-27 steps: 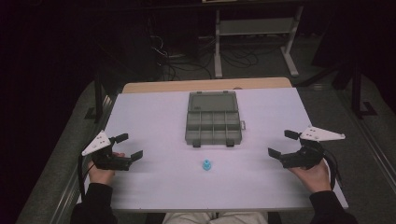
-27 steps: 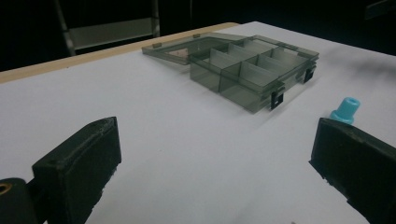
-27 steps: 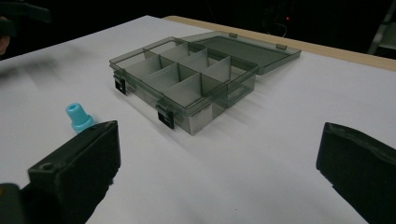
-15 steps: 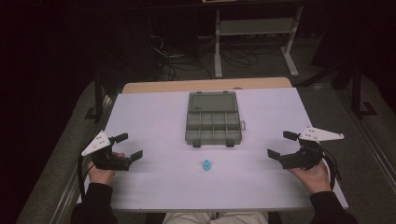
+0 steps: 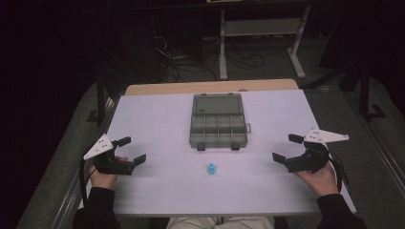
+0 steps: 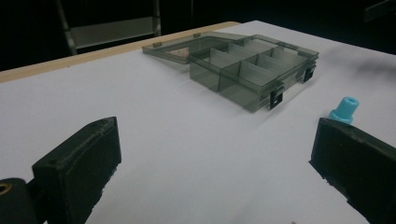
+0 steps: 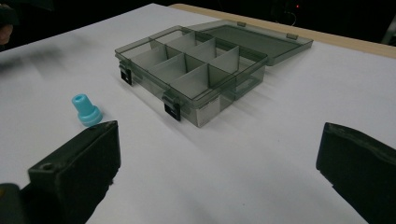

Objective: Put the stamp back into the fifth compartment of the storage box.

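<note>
Nothing has moved since before. On the white table (image 5: 157,119) sits the grey box (image 5: 217,121), lid open, maybe empty. Both the left gripper (image 5: 133,150) and right gripper (image 5: 286,148) are spread wide, holding nothing. Between them stands the small blue piece (image 5: 211,169).

— What is the compartment box (image 7: 194,70) made of?
— Smoky see-through plastic, smooth and slightly glossy, with black clasps.
— And the small blue part (image 7: 86,109)?
— Matt, smooth plastic.
— The table top (image 5: 157,124)?
— A matt white sheet; its far edge looks like pale wood.
</note>
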Demonstrator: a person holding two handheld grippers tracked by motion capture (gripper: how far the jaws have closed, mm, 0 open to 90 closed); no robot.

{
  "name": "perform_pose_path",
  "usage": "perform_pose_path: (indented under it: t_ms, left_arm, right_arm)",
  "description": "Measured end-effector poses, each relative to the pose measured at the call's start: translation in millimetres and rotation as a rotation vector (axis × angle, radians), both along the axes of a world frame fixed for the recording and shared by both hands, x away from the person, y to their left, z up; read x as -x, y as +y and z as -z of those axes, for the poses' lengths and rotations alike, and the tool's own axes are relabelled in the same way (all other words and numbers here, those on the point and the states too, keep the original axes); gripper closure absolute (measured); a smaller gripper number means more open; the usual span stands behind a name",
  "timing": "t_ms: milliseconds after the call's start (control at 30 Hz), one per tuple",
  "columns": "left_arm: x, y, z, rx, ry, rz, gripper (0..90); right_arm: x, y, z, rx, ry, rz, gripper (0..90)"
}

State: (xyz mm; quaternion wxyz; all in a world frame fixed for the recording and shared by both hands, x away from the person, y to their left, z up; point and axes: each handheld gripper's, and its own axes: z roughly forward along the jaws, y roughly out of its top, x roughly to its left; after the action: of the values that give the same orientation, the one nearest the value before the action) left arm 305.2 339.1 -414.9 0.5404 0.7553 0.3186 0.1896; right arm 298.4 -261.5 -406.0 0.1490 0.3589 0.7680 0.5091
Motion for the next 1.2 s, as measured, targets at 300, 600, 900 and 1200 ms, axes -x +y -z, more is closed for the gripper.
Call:
perform_pose_path:
  t_ms: [300,600,900,1200]
  left_arm:
    - [1.3,0.1,-0.8,-0.014,-0.003,-0.009,1.5]
    - [2.6,1.2,-2.0,-0.01,-0.01,-0.016,1.5]
    - [2.3,0.8,-1.6,-0.012,-0.01,-0.011,1.5]
    - [2.0,0.4,-1.3,-0.016,-0.011,-0.008,1.5]
  right_arm:
    - [-3.8,14.6,-10.7,0.047,0.01,-0.064,0.0]
    - [-8.6,28.7,-18.4,0.086,0.004,-0.104,0.0]
    - [-14.7,44.4,-18.5,0.117,0.032,-0.155,0.0]
    - [-18.8,57.1,-17.4,0.125,0.042,-0.187,0.0]
